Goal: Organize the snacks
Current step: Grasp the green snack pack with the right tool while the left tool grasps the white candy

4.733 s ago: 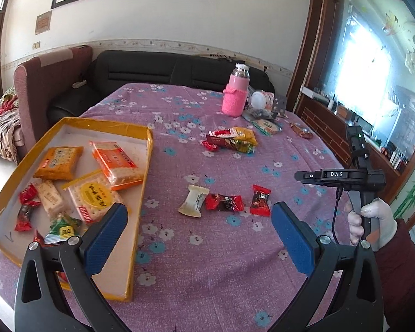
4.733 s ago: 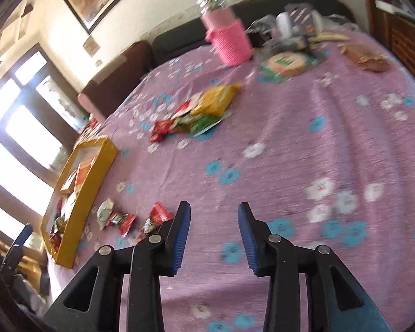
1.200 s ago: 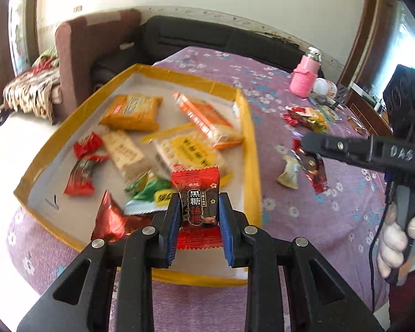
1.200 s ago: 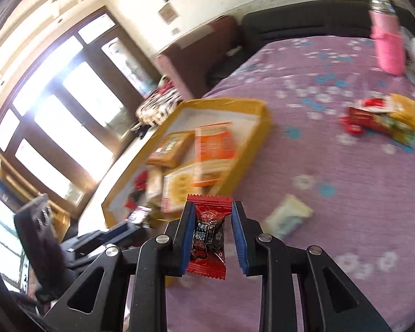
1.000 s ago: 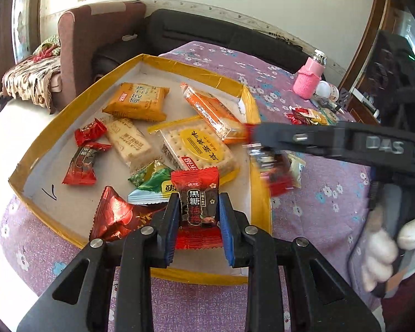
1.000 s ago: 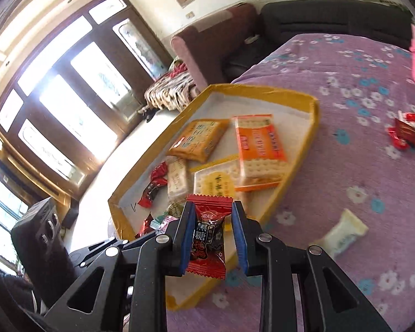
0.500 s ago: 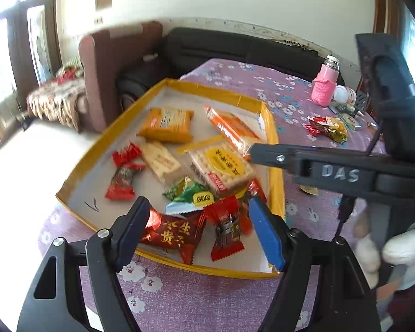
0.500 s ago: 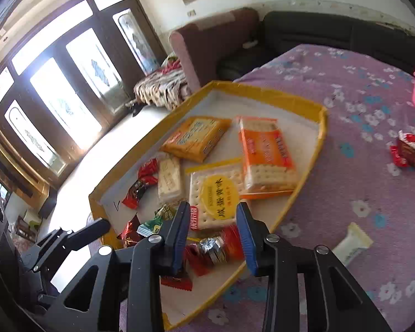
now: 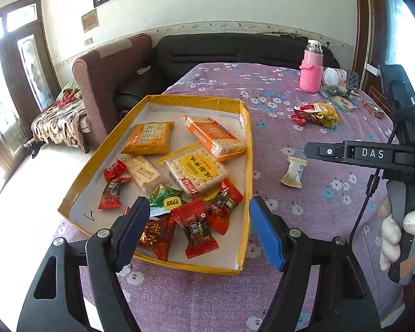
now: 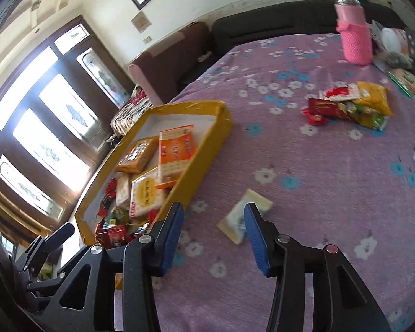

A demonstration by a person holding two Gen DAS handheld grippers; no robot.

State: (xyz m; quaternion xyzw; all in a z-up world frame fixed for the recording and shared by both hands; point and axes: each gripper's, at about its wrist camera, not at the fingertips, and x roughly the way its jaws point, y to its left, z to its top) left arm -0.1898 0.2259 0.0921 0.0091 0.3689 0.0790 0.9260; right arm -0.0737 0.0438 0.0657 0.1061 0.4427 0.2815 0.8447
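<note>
A yellow cardboard tray point(image 9: 247, 149) point(image 10: 207, 157) on the purple flowered table holds biscuit packs and several candies. Two red candies point(image 9: 197, 228) point(image 9: 224, 204) lie at its near right corner. My left gripper point(image 9: 199, 229) is open and empty above that corner. A cream wrapped snack point(image 9: 293, 171) point(image 10: 244, 215) lies on the cloth right of the tray. My right gripper point(image 10: 213, 238) is open and empty just in front of the cream snack. A pile of red, yellow and green snack packets point(image 9: 316, 113) point(image 10: 351, 106) lies farther back.
A pink bottle point(image 9: 311, 67) point(image 10: 354, 38) and small clutter point(image 9: 340, 94) stand at the table's far right. A dark sofa point(image 9: 235, 52) and a maroon armchair point(image 9: 108, 83) stand behind the table. The table's near edge drops to a white floor on the left.
Both grippers opened and let their red candies fall into the tray's near right corner. Then both pulled back; the right one swung toward the cream snack.
</note>
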